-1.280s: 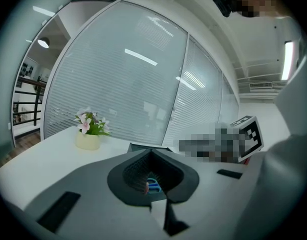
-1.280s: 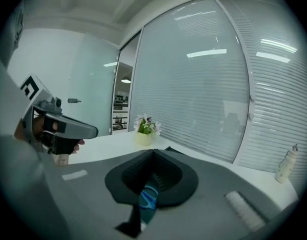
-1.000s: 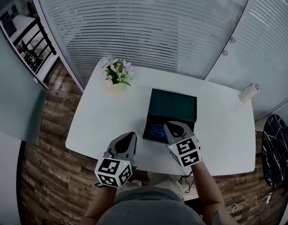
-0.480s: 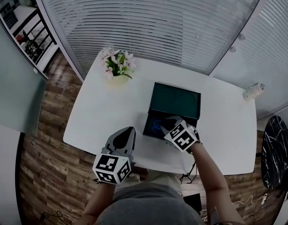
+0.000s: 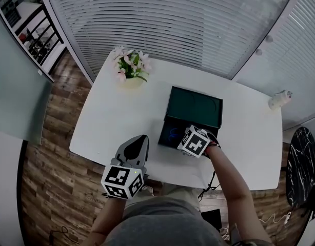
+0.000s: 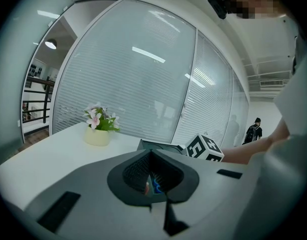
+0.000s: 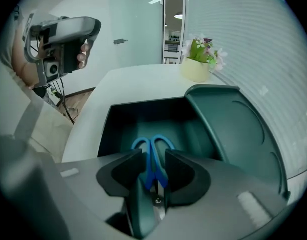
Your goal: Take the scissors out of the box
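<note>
Right gripper has dropped into the open dark-green box; its jaws have just been opening wide, straddling the blue-handled scissors on the box floor. Left gripper hovers closed nearby.

The table is smooth white with a faint sheen. The box toward three o'clock on it looks matt dark green. The scissors have glossy blue plastic handles and a metal pivot. The floor at nine o'clock is grainy wood planks.
</note>
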`<move>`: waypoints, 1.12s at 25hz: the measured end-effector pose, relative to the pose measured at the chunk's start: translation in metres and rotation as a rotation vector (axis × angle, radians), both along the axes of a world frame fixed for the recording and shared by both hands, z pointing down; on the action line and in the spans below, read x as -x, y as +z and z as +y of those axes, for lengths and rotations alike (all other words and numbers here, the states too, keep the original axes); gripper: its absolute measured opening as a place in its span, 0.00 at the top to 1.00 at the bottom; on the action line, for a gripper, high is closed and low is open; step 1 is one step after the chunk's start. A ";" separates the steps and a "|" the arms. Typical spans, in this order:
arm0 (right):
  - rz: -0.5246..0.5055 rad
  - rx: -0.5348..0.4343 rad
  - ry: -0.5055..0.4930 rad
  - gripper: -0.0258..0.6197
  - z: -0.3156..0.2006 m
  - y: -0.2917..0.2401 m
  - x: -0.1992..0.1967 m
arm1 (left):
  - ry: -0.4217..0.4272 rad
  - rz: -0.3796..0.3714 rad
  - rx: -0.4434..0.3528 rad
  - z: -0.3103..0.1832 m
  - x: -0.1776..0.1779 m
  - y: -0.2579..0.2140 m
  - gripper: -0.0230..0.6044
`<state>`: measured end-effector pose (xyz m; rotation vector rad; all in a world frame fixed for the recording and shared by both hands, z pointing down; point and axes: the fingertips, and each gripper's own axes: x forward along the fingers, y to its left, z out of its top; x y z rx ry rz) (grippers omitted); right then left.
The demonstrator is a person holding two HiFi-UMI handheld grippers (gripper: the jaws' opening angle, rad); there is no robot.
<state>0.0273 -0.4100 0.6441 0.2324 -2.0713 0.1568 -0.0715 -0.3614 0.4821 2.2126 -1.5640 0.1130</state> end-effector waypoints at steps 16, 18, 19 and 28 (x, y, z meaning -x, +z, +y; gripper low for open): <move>0.067 -0.008 -0.036 0.82 0.007 0.002 0.003 | -0.019 0.003 -0.002 0.014 0.007 -0.006 0.95; 0.051 -0.021 -0.018 0.82 0.007 -0.001 0.003 | -0.024 0.002 -0.001 0.019 0.010 -0.006 0.95; 0.035 -0.024 -0.004 0.82 0.007 -0.003 0.004 | -0.027 0.002 0.000 0.022 0.011 -0.006 0.95; -0.053 -0.131 0.111 0.82 0.013 -0.040 -0.002 | 0.000 0.015 -0.015 0.049 0.011 -0.015 0.95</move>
